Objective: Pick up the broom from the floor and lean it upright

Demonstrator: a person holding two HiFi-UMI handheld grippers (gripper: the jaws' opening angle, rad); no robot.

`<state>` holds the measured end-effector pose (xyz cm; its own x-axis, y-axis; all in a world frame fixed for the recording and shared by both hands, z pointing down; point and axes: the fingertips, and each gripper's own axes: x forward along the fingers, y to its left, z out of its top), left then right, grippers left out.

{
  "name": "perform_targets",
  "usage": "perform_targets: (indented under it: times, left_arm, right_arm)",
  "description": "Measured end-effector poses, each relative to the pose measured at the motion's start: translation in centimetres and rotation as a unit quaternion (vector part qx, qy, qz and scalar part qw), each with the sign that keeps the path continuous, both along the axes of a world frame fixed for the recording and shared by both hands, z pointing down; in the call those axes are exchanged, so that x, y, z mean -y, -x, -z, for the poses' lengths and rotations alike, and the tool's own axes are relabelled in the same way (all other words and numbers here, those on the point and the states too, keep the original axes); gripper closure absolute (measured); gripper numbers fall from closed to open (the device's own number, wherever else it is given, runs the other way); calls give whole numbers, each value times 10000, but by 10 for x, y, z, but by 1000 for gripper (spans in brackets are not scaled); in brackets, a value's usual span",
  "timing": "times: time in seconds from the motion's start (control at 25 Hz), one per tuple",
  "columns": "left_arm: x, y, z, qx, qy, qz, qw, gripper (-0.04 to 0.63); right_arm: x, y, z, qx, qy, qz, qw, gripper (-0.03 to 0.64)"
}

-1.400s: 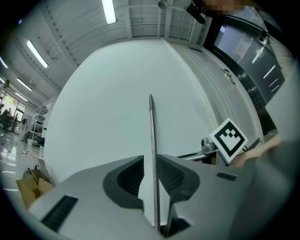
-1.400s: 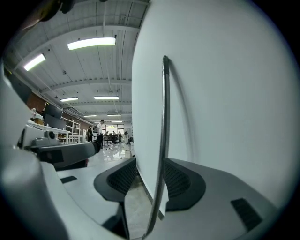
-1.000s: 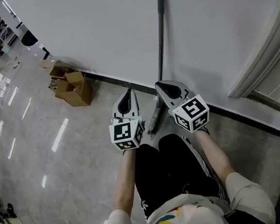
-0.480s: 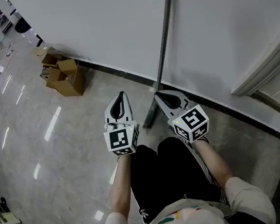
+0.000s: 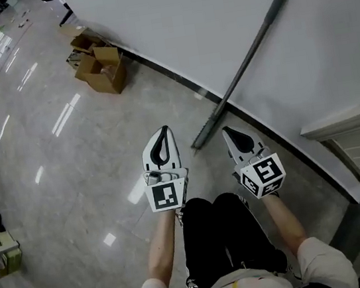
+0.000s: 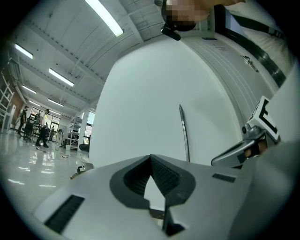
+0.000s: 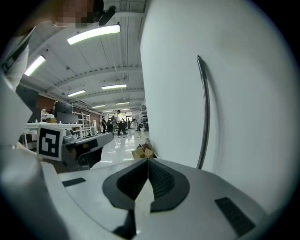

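The grey broom [image 5: 243, 67] leans upright against the white wall [image 5: 188, 18], its head on the floor by the baseboard. Its handle [image 6: 183, 133] shows in the left gripper view and again as the handle [image 7: 205, 117] in the right gripper view. My left gripper [image 5: 162, 130] is shut and empty, left of and short of the broom head. My right gripper [image 5: 227, 129] is also shut and empty, just right of the broom head and apart from it. Both sets of jaws meet tip to tip, left gripper [image 6: 151, 157] and right gripper [image 7: 148, 160], with nothing between them.
Open cardboard boxes [image 5: 101, 64] lie on the glossy floor along the wall at the upper left. A white door frame [image 5: 347, 121] stands at the right. A black baseboard [image 5: 170, 77] runs under the wall. People and shelving are far off down the hall.
Both grippers have drawn back from the broom, the left one also rising. The broom stays leaning on the wall, untouched. The head view has swung to the left.
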<state>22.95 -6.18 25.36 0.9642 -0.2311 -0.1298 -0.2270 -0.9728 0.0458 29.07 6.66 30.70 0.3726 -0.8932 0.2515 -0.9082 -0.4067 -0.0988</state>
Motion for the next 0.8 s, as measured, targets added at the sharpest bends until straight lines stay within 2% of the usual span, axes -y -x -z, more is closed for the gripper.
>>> perform_targets:
  times: [0.16,0.28,0.4,0.48,0.56,0.64,0.8]
  left_arm:
    - [19,30,105,142,67,459,9988,551]
    - [19,58,217,105,66,646,9978,551]
    - [-2,93,324,206,158,735,9970,551]
    - [-28,118,381,415,138,736,9963,551]
    - [-44,138,422,578,84,791,9952,551]
    - [-52,148,452,546,30,836,9950,551]
    - [-76,148,477,409,-74,660,9970,551]
  right_arm:
    - [14,10,113,195,-4,158,9997,604]
    - [10,34,230,142,-23,247,9996,604]
    - [-10,68,340,278,148,246,9992,603]
    - [-34,89,396,334,365,153,9987,603]
    - [-51,99,443,263,413,69,9988,603]
    - [-61,105,478,257,246,140,9993,603]
    - [-85,111,502,163,25,298,9994,603]
